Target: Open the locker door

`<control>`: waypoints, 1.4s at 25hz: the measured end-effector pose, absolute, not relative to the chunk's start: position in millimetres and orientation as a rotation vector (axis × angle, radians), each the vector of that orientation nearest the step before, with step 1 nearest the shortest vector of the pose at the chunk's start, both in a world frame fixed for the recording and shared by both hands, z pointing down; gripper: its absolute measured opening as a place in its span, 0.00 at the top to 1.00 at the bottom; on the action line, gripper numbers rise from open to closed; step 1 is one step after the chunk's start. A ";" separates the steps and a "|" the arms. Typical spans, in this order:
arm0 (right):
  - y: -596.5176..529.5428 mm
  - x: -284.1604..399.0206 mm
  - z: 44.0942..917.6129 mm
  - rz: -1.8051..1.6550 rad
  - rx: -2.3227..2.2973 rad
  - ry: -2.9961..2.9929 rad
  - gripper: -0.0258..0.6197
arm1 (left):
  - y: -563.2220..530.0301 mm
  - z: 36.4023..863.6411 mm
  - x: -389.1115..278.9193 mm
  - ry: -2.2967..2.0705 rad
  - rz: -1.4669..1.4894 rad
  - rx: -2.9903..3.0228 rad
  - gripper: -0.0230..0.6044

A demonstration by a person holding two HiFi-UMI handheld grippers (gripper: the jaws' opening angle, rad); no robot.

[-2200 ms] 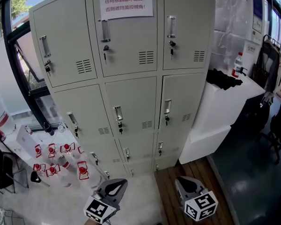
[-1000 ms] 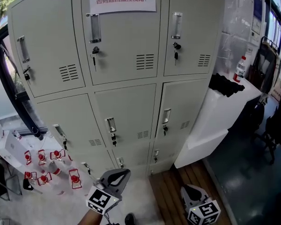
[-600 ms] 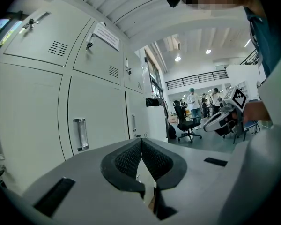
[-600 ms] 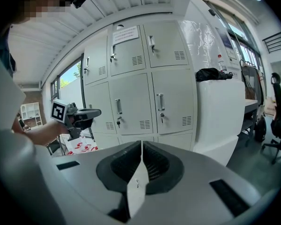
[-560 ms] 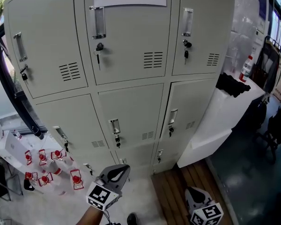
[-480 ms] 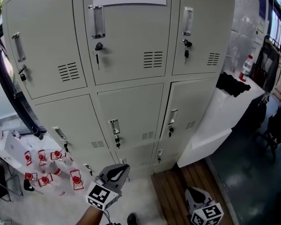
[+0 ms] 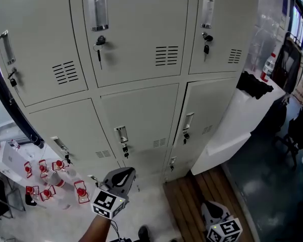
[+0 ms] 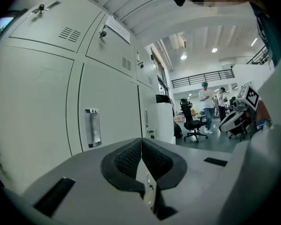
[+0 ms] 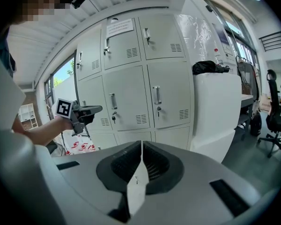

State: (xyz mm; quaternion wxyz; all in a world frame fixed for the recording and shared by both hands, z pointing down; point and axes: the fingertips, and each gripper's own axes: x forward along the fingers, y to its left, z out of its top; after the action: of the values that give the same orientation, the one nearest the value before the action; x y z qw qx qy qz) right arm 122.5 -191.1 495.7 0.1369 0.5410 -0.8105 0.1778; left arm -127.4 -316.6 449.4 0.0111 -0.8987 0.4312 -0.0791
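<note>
Near middle locker door (image 7: 141,112): left tongs (image 7: 125,173) closed, empty, not touching; right tongs (image 7: 208,206) closed, empty, over wooden floor (image 7: 184,198).

Left hand-held gripper (image 7: 126,174), right one (image 7: 210,207): closed

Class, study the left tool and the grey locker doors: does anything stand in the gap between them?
Nothing visible does. The left tool, shut and empty, faces the locker doors across open air; the red-marked clutter lies off to one side.
</note>
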 end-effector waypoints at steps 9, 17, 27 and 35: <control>-201.7 112.6 509.4 0.547 1.574 -2.307 0.90 | -358.7 468.6 -159.2 1.435 -0.289 -2.764 0.93; -214.9 105.3 524.5 0.580 1.576 -2.270 0.90 | -387.1 487.0 -168.0 1.484 -0.294 -2.784 0.93; -225.9 101.8 532.1 0.596 1.585 -2.231 0.90 | -417.2 501.8 -174.4 1.588 -0.253 -2.777 0.77; -233.0 94.9 542.6 0.619 1.569 -2.221 0.90 | -436.9 521.9 -182.3 1.682 -0.291 -2.761 0.67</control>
State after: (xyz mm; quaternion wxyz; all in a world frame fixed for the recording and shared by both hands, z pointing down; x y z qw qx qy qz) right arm 94.9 -233.0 542.6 0.1755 0.5540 -0.7839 0.2185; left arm -182.3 -436.9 521.9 -0.0521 -0.8494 0.5175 -0.0894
